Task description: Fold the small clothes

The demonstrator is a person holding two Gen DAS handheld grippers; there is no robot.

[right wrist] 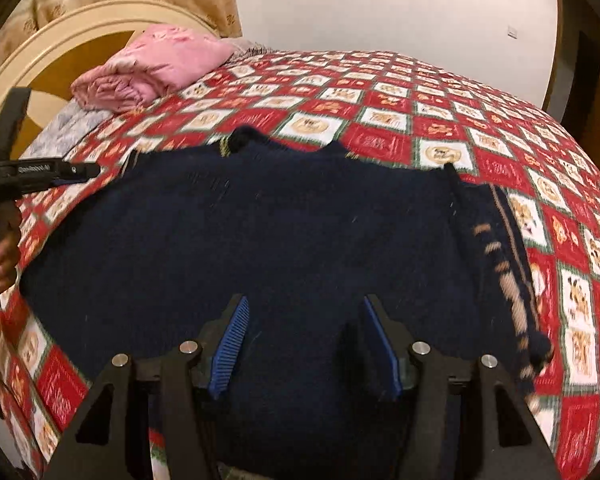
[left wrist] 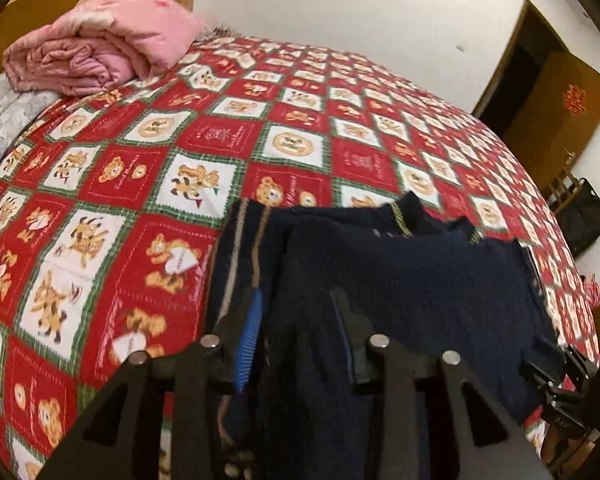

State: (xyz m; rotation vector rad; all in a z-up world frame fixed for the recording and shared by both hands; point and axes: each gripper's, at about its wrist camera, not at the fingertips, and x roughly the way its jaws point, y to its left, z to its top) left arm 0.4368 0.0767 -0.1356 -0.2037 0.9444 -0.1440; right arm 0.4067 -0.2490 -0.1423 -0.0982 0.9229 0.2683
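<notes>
**Ana:** Left wrist view, from the left: a folded pink quilted blanket (left wrist: 100,44) lies at the head of the bed (left wrist: 308,112), whose cover is red-and-white checked with teddy bears. Where's the garment?

**Ben:** The dark navy knitted sweater (left wrist: 400,280) lies on the bed under the left gripper (left wrist: 296,300). Its fingers (left wrist: 249,320) stand narrowly apart, with sweater fabric between them; whether they press it I cannot tell.

**Ana:** And the right wrist view?

**Ben:** A hand (right wrist: 2,256) at the left edge holds the left gripper. The sweater is spread flat mid-frame, its tan-striped sleeve (right wrist: 504,264) lying to the right. The right gripper (right wrist: 305,308) hangs above it, fingers wide, gripping nothing.
</notes>
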